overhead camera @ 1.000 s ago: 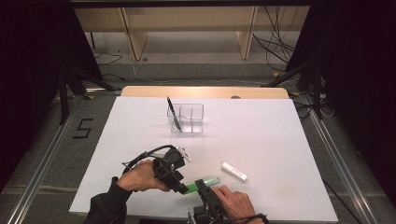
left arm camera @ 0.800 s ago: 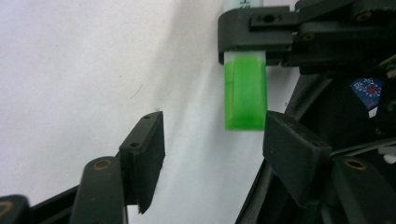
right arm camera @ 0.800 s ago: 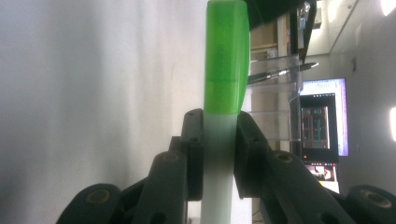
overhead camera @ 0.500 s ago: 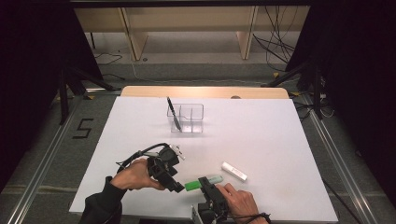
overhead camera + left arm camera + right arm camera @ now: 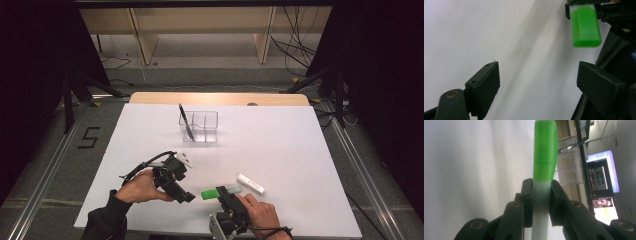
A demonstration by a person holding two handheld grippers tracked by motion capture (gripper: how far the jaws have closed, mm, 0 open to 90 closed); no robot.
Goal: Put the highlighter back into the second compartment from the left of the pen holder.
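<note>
Green-capped white marker (image 5: 220, 192) lies level above the table's near edge, clamped in the right tool (image 5: 226, 194).

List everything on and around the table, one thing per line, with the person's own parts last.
table: one, white top, centre.
clear organiser: one, transparent, far centre of table.
pen: one, black, leaning in the organiser's left end.
white cap: one, lying near the right hand.
highlighter: one, green cap, pale body, held in the right claw.
left claw: black, open, facing the green cap.
right claw: black, shut on the highlighter.
</note>
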